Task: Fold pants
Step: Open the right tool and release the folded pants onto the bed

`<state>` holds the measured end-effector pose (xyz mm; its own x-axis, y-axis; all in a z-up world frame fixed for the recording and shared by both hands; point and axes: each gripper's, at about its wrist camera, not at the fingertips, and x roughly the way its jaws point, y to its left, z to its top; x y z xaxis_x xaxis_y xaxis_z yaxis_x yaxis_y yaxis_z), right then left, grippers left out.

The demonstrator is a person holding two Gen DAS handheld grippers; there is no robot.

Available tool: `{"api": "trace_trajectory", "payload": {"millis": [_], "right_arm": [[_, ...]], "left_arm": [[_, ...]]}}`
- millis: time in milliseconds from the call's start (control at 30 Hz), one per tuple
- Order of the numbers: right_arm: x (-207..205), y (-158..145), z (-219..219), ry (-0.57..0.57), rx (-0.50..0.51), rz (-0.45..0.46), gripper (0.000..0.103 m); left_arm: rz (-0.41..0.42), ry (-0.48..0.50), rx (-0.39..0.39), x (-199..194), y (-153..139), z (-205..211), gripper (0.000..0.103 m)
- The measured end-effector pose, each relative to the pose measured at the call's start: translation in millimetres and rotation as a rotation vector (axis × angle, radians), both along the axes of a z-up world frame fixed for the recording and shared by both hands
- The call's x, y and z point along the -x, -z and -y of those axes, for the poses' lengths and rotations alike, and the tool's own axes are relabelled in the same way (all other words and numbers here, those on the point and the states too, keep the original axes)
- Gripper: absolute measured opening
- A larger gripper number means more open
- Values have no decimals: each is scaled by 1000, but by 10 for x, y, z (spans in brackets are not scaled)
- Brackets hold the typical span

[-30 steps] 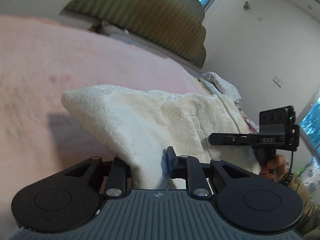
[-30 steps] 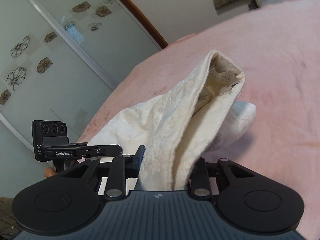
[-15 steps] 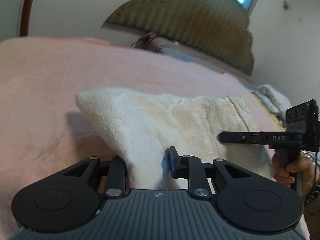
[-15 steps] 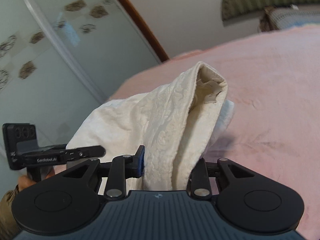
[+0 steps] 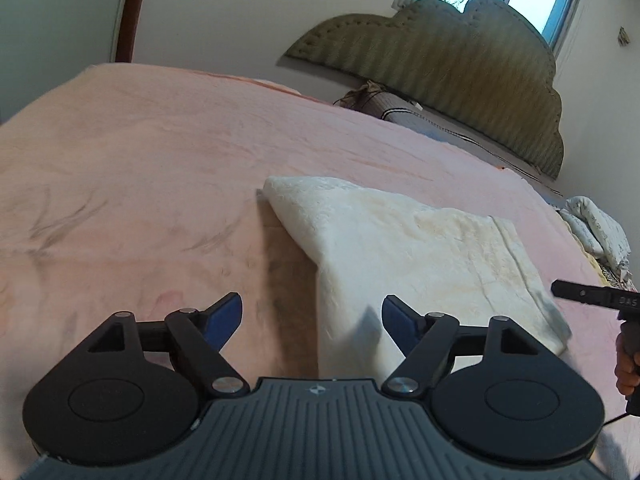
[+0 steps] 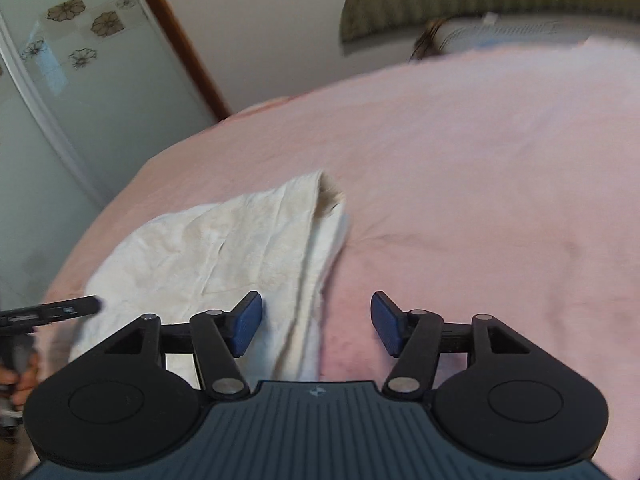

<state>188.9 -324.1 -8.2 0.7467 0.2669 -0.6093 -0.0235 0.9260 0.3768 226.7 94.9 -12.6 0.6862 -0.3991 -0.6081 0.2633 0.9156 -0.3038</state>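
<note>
The cream textured pants (image 5: 420, 256) lie folded flat on the pink bed cover; they also show in the right wrist view (image 6: 224, 264). My left gripper (image 5: 312, 316) is open and empty, just above the near left edge of the pants. My right gripper (image 6: 316, 320) is open and empty, over the near right edge of the pants. Each gripper shows in the other's view as a black bar: the right one (image 5: 592, 296), the left one (image 6: 52, 312).
The pink bed cover (image 5: 160, 168) spreads wide to the left and beyond the pants. A padded olive headboard (image 5: 460, 48) and a pillow (image 5: 400, 108) are at the far end. Crumpled bedding (image 5: 596, 224) lies at the right. A mirrored wardrobe door (image 6: 60, 80) stands left.
Both grippers have let go of the pants and opened. The pants have dropped from a raised, hanging fold to lie flat on the bed. Both grippers have drawn back a little.
</note>
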Motion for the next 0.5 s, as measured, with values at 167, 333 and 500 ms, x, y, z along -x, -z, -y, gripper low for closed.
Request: {"api": "trace_trajectory", "payload": {"millis": [167,333,500], "right_arm": [[389,-172,-390,-148,-50,128,63],[430,55,-661,-99,83,24,63],[815,-116,-718,-52,-3,91,66]], "left_arm": [[-72,17,-85,198,183,199,92],[-110,-29,-3,352,79,123,89],[-14,-19,-85,836,-94,342,90]]}}
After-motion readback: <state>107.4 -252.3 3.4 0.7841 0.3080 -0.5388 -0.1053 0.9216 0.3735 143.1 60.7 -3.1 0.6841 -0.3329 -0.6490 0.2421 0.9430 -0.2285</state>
